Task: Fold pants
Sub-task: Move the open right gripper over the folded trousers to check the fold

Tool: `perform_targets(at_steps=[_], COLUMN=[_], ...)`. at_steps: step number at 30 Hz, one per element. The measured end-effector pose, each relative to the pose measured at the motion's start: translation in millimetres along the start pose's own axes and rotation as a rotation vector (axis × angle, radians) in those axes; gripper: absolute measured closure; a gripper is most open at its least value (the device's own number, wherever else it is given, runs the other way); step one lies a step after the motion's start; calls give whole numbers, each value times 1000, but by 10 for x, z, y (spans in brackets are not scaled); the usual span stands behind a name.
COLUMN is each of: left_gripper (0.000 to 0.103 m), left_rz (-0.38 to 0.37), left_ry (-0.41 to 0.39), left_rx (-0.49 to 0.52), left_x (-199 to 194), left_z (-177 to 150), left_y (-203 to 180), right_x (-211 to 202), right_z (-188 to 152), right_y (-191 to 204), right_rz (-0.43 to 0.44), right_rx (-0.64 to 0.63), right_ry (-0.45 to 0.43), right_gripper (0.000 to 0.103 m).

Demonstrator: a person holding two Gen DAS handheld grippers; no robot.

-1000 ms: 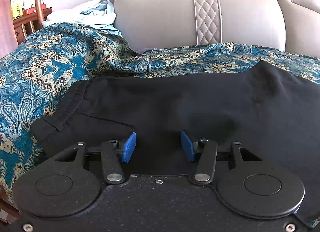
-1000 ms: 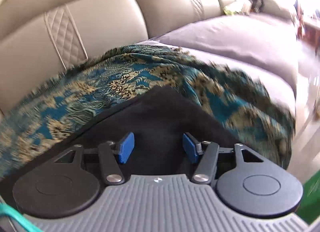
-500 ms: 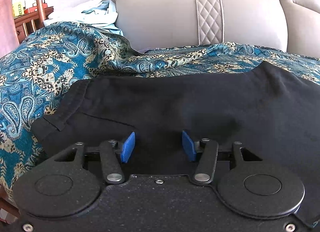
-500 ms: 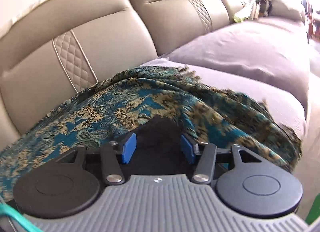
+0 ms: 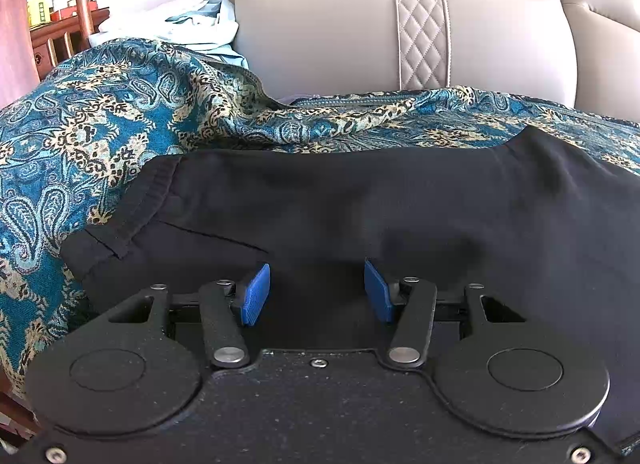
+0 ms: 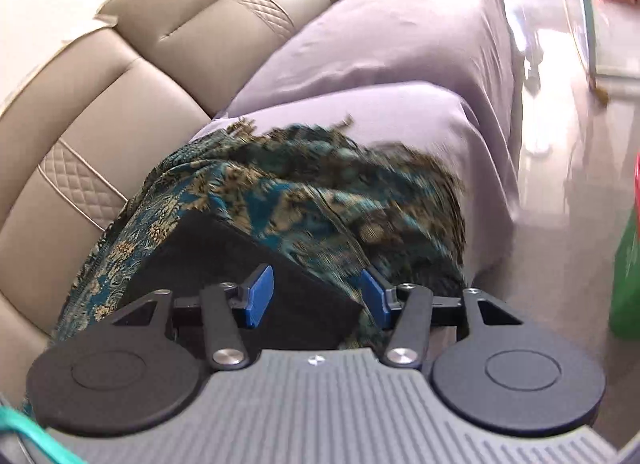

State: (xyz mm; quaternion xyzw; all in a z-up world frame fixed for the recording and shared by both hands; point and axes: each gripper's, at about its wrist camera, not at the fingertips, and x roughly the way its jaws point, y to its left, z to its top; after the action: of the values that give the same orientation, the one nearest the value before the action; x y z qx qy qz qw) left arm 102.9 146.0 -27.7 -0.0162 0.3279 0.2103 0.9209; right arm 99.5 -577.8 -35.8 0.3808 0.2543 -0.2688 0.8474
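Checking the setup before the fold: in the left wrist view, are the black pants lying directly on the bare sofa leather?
No, the pants lie on a teal patterned cloth that covers the sofa seat.

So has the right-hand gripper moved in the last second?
Yes. The right gripper has swung rightward: the sofa's quilted beige strip slid to the picture's left, and the black pants' corner now sits between its open fingers.
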Motion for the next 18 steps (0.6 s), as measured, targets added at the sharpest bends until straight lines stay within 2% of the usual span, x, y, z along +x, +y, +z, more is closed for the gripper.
perform_targets(at_steps=[5, 7, 13, 15, 18], left_gripper=[52, 52, 52, 52, 52], left_rz=[2, 6, 23, 25, 24], left_ry=[2, 1, -10, -7, -7], left_rx=[-1, 1, 6, 5, 6], left_x=[2, 2, -9, -9, -10], left_z=[4, 2, -20, -15, -11], left_y=[9, 4, -36, -40, -40], right_x=[124, 132, 4, 29, 110], right_z=[-125, -195, -417, -485, -551], right_y=[-209, -169, 466, 622, 765], right_rz=[77, 104, 130, 148, 96], right_rx=[142, 138, -214, -304, -386], right_ry=[19, 3, -56, -35, -10], right_gripper=[43, 44, 45, 43, 42])
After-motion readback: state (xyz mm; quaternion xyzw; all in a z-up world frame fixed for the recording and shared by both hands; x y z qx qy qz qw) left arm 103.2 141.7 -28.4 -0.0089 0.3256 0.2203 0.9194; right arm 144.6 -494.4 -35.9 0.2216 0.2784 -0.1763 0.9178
